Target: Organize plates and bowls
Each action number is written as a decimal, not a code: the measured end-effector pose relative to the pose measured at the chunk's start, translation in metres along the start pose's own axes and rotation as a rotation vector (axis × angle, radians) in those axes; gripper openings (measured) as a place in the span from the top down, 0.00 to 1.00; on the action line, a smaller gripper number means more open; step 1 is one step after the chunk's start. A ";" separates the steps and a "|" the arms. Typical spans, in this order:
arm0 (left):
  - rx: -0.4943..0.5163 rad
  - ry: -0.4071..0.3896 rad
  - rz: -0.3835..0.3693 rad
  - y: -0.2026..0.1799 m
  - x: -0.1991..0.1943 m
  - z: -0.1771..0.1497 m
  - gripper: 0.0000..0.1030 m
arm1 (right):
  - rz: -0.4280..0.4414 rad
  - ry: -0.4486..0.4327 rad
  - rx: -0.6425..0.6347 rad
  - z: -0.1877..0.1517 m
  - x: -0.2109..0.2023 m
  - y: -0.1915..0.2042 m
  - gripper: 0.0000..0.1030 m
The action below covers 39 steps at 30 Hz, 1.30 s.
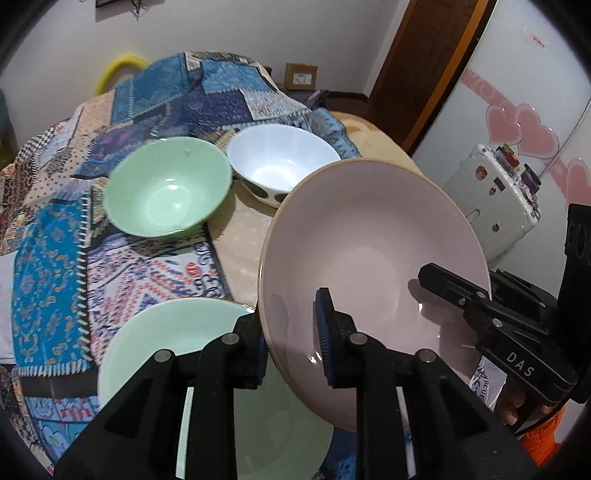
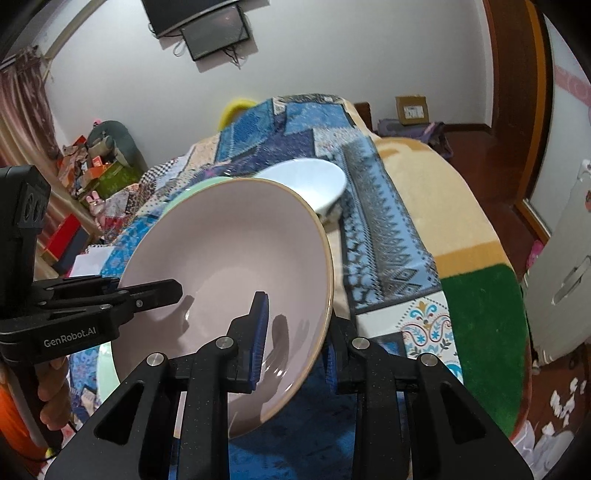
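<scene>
Two grippers share the pink plate point(image 1: 373, 243): our left gripper point(image 1: 291, 350) clamps its near rim, our right gripper point(image 2: 295, 354) the opposite edge, holding it tilted above the green plate point(image 1: 147, 354) on the bed point(image 1: 243, 236). It looks stiff, glazed, slippery and breakable, so we judge rim grips safest.

Patchwork quilt point(image 1: 55, 258) over bed; suitcase point(image 1: 495, 206); cardboard box point(image 2: 412, 109); wall monitor point(image 2: 216, 31).
</scene>
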<state>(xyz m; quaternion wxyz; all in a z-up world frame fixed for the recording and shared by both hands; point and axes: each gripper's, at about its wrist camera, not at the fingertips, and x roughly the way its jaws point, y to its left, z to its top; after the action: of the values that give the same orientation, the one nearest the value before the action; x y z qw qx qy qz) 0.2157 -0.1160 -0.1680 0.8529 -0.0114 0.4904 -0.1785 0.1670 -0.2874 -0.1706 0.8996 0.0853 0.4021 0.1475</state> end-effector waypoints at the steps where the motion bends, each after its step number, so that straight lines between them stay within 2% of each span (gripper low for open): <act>1: -0.003 -0.005 0.002 0.002 -0.005 -0.001 0.78 | 0.003 -0.004 -0.005 0.002 -0.001 0.004 0.77; 14: -0.076 -0.111 0.060 0.051 -0.079 -0.029 0.78 | 0.059 -0.040 -0.104 0.009 -0.004 0.073 0.77; 23: -0.160 -0.155 0.138 0.104 -0.124 -0.056 0.78 | 0.139 -0.024 -0.187 0.006 0.011 0.131 0.77; 30: -0.221 -0.169 0.195 0.143 -0.151 -0.081 0.78 | 0.198 0.006 -0.235 -0.001 0.025 0.170 0.77; 39: -0.287 -0.147 0.251 0.185 -0.165 -0.113 0.78 | 0.257 0.064 -0.263 -0.015 0.046 0.213 0.77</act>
<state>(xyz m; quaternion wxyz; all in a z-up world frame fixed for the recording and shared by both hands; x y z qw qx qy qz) 0.0996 0.1270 -0.1249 0.8916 -0.0848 0.4448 0.0020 0.1433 -0.0703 -0.1547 0.8634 0.0130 0.3938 0.3151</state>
